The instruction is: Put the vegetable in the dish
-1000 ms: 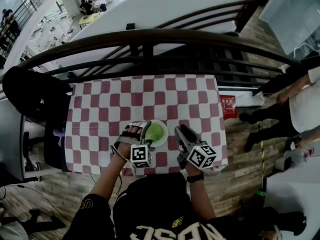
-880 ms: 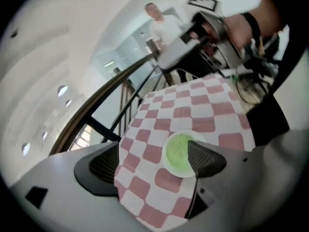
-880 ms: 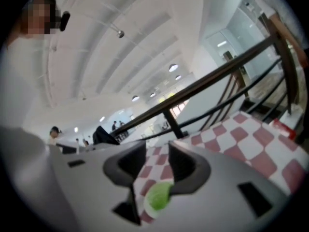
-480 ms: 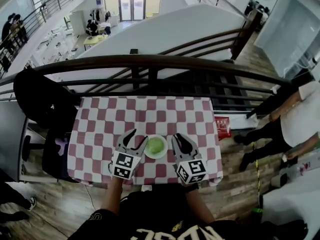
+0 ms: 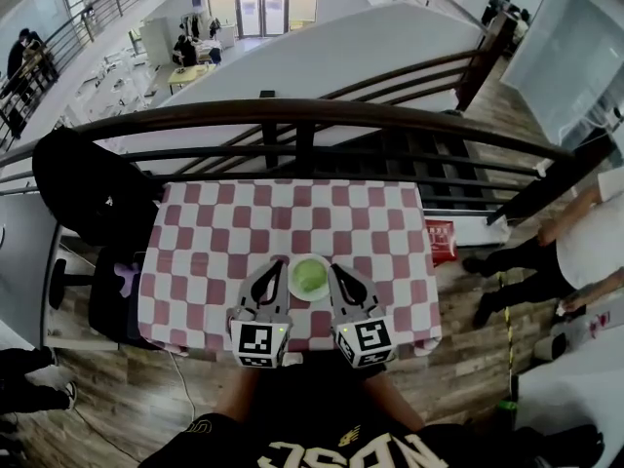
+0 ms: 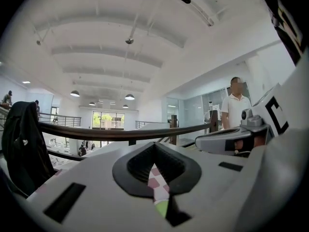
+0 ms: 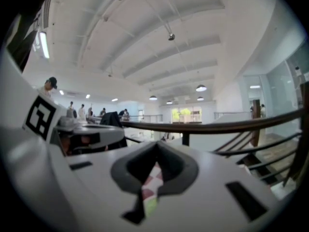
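Two hand-held grippers hang clenched and empty above a checked worktop, one on either side of a small white dish. The left gripper point(image 5: 279, 262) points in from the dish's left, the right gripper point(image 5: 331, 265) from its right, and their tips lean toward each other over its near half. Whether either tip touches the rim cannot be told from above.

Each gripper's own view shows its jaws pressed together with nothing between them. Only a thin sliver remains at the seam, and through it show the red and white squares and a trace of green.

The vegetable point(image 5: 310, 279), pale green and rounded, lies inside the dish point(image 5: 311, 258). The dish stands on the red-and-white checked cloth point(image 5: 205, 252) that covers the worktop, close to the near edge and about midway along it. The rest of the cloth is bare.

A dark curved railing point(image 5: 292, 117) runs just behind the worktop, with a lower floor of an open hall visible beyond it. A black garment point(image 5: 86, 195) hangs over a chair at the worktop's left end. A red box point(image 5: 441, 240) sits on the wooden floor point(image 5: 468, 349) beside the right end. Farther right, a bystander point(image 5: 575, 237) in a white top and dark trousers stands well apart from the worktop.

The person holding the grippers wears a dark top point(image 5: 331, 435) with pale lettering, seen at the bottom of the head view.
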